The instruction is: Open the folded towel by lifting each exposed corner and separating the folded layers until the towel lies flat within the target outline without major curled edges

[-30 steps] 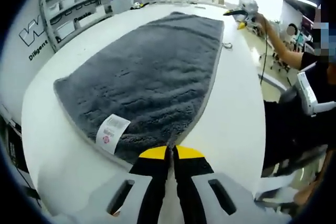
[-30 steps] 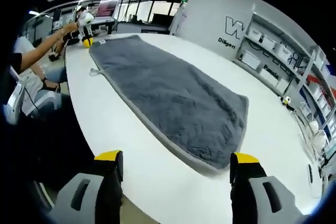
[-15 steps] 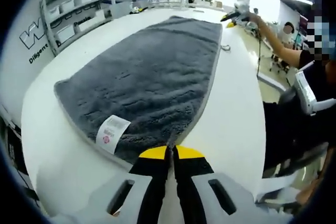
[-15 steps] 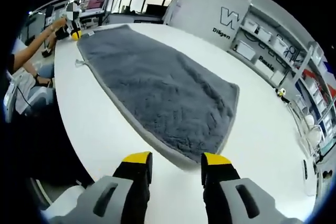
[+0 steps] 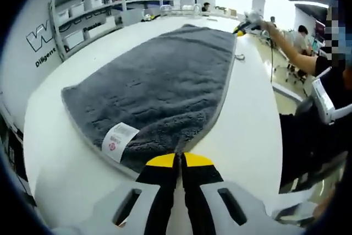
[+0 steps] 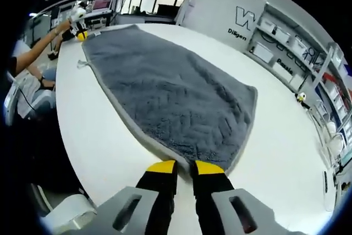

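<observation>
The grey towel (image 5: 165, 86) lies spread along the white table (image 5: 247, 130), looking nearly fully opened, and everything else is best placed against it. At one short end, the left gripper (image 5: 180, 160) sits right on the towel's near corner with its yellow-tipped jaws pressed together; the hem runs straight into the seam between them, so the jaws look clamped on that corner, though the cloth inside the pinch is hidden. Just beside that corner, on the pile, a white care label (image 5: 116, 138) lies face up, which suggests this end has been turned over or is the underside. At the opposite short end, the right gripper (image 6: 183, 167) meets the towel's edge with its jaws almost closed; the grey hem reaches their tips, and they appear to be pinching it, but I cannot tell for certain that cloth is caught. Holding both ends this way makes sense for tensioning the towel lengthwise and easing out curled edges. A small hanging loop (image 6: 82, 63) sticks out from the long side of the towel, towards the person's sleeve (image 6: 33, 53). Shelves with bins (image 5: 88, 9) stand beyond the towel's far long side
</observation>
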